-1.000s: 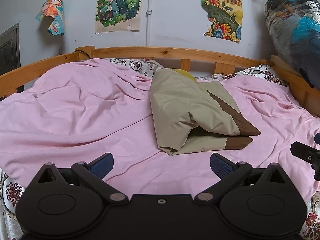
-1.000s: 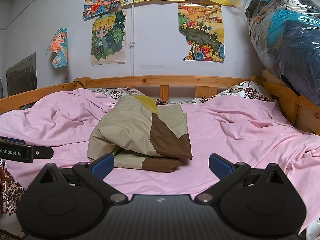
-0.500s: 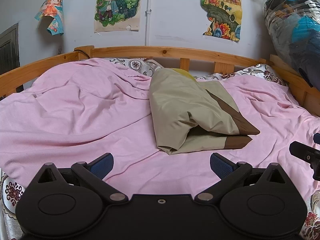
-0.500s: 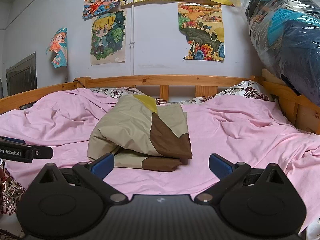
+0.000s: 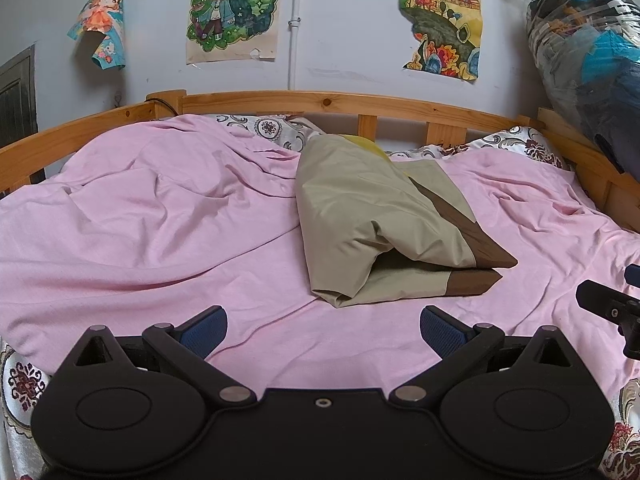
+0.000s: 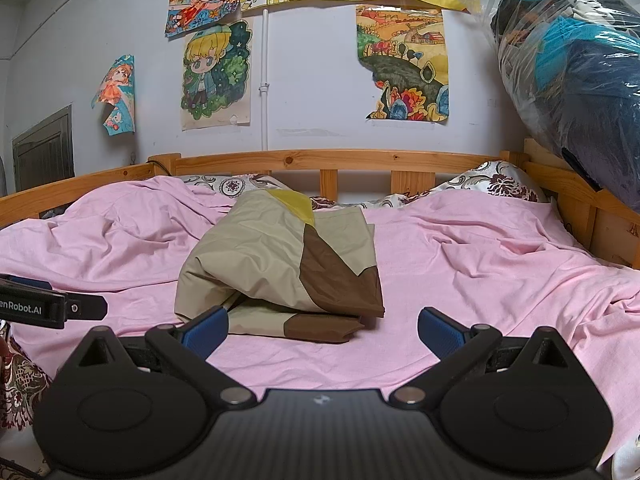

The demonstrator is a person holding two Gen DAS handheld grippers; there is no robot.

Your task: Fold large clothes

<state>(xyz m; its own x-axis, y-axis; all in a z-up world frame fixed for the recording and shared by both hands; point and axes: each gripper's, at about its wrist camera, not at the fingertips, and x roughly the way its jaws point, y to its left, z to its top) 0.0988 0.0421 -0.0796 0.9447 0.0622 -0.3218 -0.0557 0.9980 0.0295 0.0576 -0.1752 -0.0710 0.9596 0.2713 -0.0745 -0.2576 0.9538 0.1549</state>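
Garment [image 5: 384, 216] lies mid-bed on the pink sheet [image 5: 160, 232], already doubled into a thick beige-and-brown bundle, yellow patch at the headboard end. Left gripper [image 5: 323, 328] hangs low at the foot of the bed, jaws spread wide, nothing between them; bundle sits at about 12 to 1 o'clock from it, near but apart. Right gripper [image 6: 322, 326] likewise wide and empty; bundle at 11 to 12 o'clock, its near edge just past the left pad [image 6: 206, 330].

Judgement: folding looks close to done, or paused between folds. Top layer gapes at the near edge. Next move would call for both claws to reach in and pinch the near corners together, catching all layers.
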